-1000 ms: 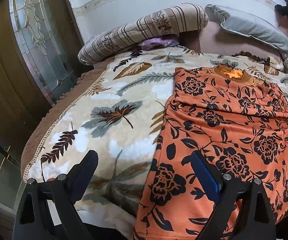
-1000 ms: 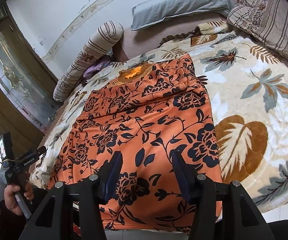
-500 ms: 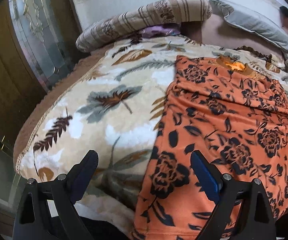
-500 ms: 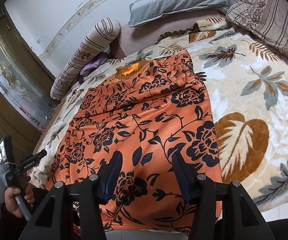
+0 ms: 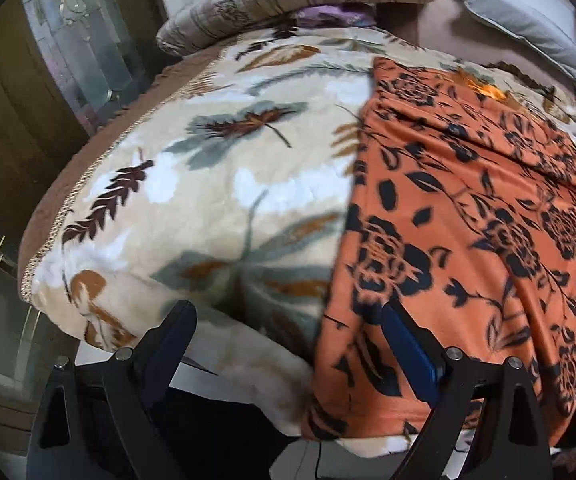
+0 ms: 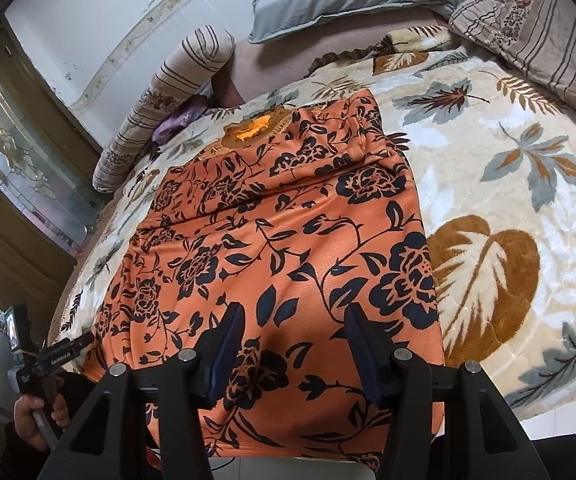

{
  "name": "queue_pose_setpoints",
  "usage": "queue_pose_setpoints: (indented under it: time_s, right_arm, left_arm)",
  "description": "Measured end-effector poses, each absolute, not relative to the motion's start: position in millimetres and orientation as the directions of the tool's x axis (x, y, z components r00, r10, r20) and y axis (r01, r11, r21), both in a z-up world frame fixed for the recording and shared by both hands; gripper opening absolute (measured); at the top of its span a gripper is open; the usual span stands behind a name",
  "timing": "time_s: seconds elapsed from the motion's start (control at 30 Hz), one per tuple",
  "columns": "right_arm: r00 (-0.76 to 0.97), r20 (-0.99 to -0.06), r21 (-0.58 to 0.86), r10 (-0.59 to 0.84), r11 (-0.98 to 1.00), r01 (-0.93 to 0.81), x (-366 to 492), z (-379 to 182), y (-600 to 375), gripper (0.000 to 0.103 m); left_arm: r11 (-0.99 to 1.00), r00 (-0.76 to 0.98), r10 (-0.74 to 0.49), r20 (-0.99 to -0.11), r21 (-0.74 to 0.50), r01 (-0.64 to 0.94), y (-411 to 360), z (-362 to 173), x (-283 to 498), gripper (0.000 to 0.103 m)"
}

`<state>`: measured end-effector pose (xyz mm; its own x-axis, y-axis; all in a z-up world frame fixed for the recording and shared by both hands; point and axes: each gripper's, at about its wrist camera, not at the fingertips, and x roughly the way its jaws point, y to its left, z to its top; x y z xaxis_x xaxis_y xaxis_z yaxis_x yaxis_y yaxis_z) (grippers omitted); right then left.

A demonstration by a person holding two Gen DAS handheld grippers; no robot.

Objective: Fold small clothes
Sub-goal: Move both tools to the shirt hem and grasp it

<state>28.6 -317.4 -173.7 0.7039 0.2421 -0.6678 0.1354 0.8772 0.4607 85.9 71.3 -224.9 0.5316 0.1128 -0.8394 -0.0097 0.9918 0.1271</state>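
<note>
Both grippers, left (image 5: 288, 336) and right (image 6: 293, 336), hang wide open, holding nothing, over the near hem of the orange flowered garment (image 6: 288, 240) spread on the bed (image 6: 507, 200).

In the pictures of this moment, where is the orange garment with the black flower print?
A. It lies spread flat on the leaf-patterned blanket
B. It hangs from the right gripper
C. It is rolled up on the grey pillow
A: the orange garment with black flower print lies spread on the leaf-patterned blanket, with both grippers open and holding nothing.
</note>
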Motion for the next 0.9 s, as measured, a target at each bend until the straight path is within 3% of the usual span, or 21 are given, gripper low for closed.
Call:
queue_pose_setpoints:
  time_s: [0.57,0.9]
  right_arm:
    - [0.700,-0.681,0.490,0.215,0.844,0.217,24.4,-174.7,-341.7,0.058]
    - [0.535,-0.810,0.473,0.241,0.808,0.352,8.1,-207.2,-375.1,0.061]
  left_arm:
    - [0.995,0.498,0.015,-0.867,0.062,0.077,58.5,-227.0,76.1,0.094]
    - [0.989,0.467,-0.006,-0.884,0.065,0.136,47.9,-232.4,74.4,0.094]
